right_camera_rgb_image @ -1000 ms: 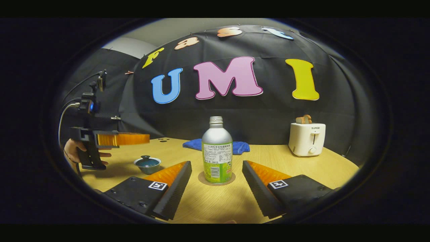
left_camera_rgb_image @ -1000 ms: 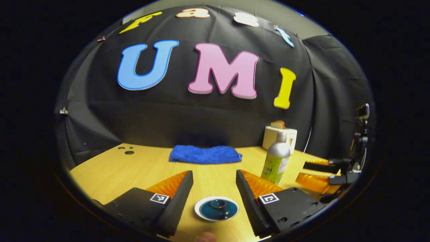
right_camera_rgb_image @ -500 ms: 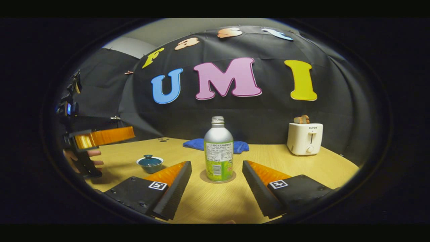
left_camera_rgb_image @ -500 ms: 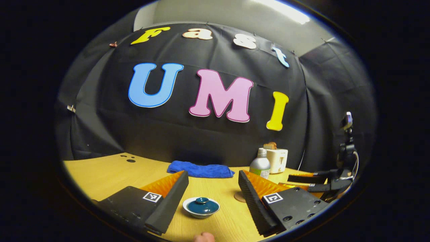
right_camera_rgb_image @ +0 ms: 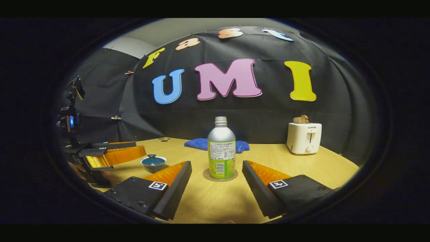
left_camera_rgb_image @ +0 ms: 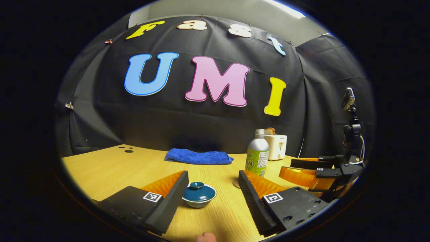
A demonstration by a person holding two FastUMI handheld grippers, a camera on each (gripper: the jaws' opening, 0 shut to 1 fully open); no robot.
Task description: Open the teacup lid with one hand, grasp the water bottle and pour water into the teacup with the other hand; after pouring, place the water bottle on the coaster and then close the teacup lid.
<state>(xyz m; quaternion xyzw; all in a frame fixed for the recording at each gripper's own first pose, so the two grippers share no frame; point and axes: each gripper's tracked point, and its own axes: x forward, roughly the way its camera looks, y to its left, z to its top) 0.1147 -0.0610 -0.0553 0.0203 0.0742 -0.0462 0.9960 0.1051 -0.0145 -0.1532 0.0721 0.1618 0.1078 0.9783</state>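
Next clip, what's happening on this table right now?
A person holds a gripper in each hand; nothing is grasped. The left gripper sits low with open jaws either side of the lidded teacup. The right gripper faces the water bottle, jaws open and short of it; the bottle stands upright on its coaster. Behind lie a blue towel and a toaster.

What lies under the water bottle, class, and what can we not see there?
The water bottle stands upright on a round coaster, whose rim shows around its base on the table. The coaster's middle is covered by the bottle.
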